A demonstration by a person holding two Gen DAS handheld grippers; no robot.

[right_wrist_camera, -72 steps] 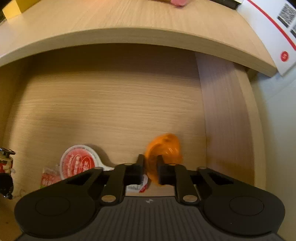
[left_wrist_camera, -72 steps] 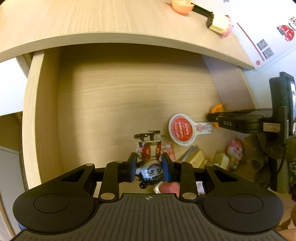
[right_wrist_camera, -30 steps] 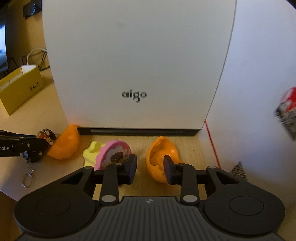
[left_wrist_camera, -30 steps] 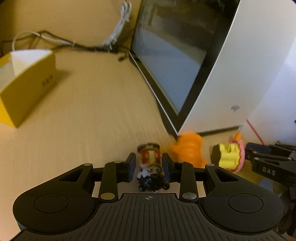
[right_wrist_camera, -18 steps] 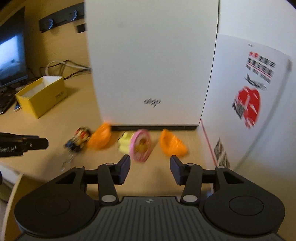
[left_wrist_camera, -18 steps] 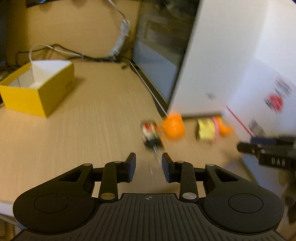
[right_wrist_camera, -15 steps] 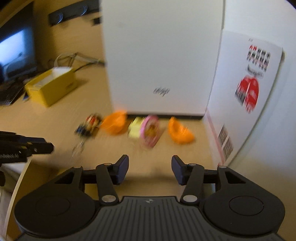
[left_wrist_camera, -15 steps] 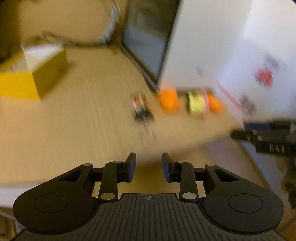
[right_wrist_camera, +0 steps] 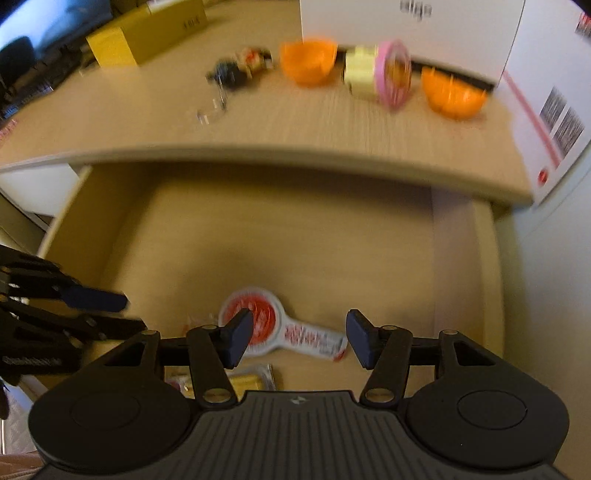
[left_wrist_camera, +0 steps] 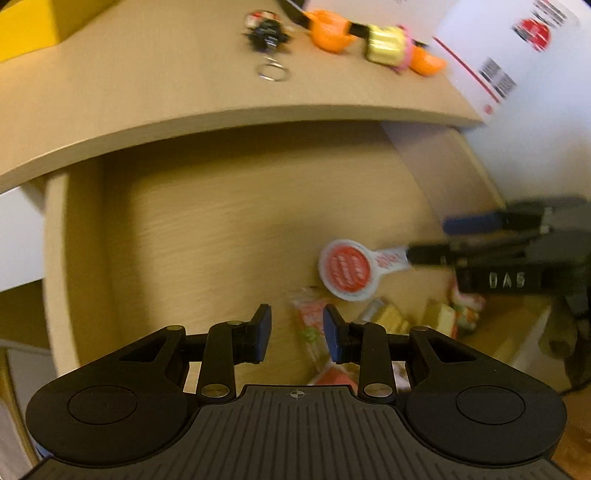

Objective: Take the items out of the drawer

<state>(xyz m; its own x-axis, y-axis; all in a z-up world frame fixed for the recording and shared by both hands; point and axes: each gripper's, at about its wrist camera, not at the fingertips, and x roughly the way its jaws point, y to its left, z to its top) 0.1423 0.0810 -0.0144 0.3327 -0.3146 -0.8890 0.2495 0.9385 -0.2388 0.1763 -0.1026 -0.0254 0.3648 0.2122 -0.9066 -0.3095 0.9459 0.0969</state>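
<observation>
Your drawer (left_wrist_camera: pixel 207 229) is pulled out under the desktop (left_wrist_camera: pixel 147 96) edge. Inside, near the front: a round red-and-white paddle tag (left_wrist_camera: pixel 345 267) lies flat, its handle toward the right wall; just left of it a small pink-and-white sachet (left_wrist_camera: pixel 308 321), blurred; nearer the front edge yellow wrapped pieces (left_wrist_camera: pixel 386 317) and a pink toy (left_wrist_camera: pixel 463 306), too blurred to name. The back and left of the drawer floor are bare wood.

Your left gripper (left_wrist_camera: pixel 296 334) hangs over the drawer's front part, tongs apart, nothing between them, the sachet below the gap. Your right gripper (right_wrist_camera: pixel 298 339) also has its tongs wide apart and empty, over the paddle tag (right_wrist_camera: pixel 255 321); a yellow wrapped piece (right_wrist_camera: pixel 247 380) sits under its left finger (right_wrist_camera: pixel 236 339).

On the desktop, along its right back edge by the white box (right_wrist_camera: pixel 406 29): a keychain figure (right_wrist_camera: pixel 240 66) with its ring toward the front edge, an orange half-shell (right_wrist_camera: pixel 308 62), a yellow-and-pink cake toy (right_wrist_camera: pixel 376 74), another orange half-shell (right_wrist_camera: pixel 452 94). A yellow box (right_wrist_camera: pixel 147 33) stands at the left back. The desktop strip along the front edge is open.
</observation>
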